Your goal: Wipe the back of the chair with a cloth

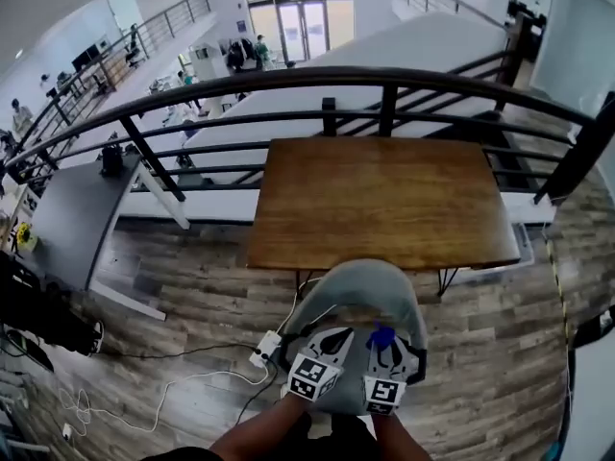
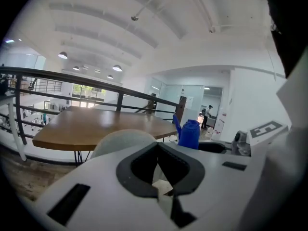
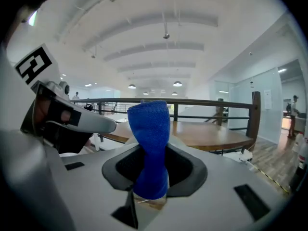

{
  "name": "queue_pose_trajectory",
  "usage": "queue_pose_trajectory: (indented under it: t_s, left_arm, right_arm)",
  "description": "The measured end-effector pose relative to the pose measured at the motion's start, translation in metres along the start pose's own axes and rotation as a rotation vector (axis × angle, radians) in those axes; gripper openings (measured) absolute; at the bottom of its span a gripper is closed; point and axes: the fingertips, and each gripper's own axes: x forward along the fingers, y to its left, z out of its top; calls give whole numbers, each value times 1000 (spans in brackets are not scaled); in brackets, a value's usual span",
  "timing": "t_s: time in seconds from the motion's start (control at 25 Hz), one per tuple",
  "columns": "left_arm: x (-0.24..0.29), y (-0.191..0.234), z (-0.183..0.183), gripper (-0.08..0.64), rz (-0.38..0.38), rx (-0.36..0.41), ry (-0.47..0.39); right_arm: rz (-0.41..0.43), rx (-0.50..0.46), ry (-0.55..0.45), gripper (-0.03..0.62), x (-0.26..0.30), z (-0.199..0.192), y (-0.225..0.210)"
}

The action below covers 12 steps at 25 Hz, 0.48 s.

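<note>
The grey chair [image 1: 360, 291] stands pushed up to the wooden table [image 1: 380, 200], its rounded back [image 2: 120, 139] facing me. Both grippers hover side by side just over the top of the chair back. My right gripper [image 1: 387, 351] is shut on a blue cloth [image 3: 151, 143], which sticks up from its jaws; the blue cloth [image 1: 382, 336] also shows from above and, in the left gripper view, as a blue tuft [image 2: 189, 134]. My left gripper [image 1: 325, 350] is shut with nothing between its jaws [image 2: 161, 189].
A dark metal railing [image 1: 384, 89] runs behind the table, with a drop to a lower floor beyond. A white power strip [image 1: 266, 347] with cables lies on the wooden floor left of the chair. A grey desk [image 1: 67, 219] stands at the left.
</note>
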Motion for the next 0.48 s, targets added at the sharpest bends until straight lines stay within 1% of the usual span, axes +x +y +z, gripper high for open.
queue_pose_trajectory:
  t_s: [0.08, 0.12, 0.2, 0.28, 0.4, 0.48]
  left_arm:
    - [-18, 6, 13, 5, 37, 21, -24]
    - [-26, 9, 18, 5, 54, 37, -31]
    - [-44, 16, 23, 5, 79, 75, -34]
    - [-65, 22, 27, 5, 95, 106, -32]
    - [-91, 26, 32, 5, 125, 87, -45]
    - [-99, 33, 38, 5, 146, 88, -64]
  right_arm:
    - [49, -27, 0, 117, -5, 12, 11]
    - [72, -26, 1, 117, -7, 19, 16]
    - [116, -11, -27, 117, -8, 40, 26]
    - [143, -24, -58, 117, -10, 56, 33]
    - [161, -59, -79, 117, -15, 78, 38]
    - [175, -69, -85, 117, -16, 88, 42]
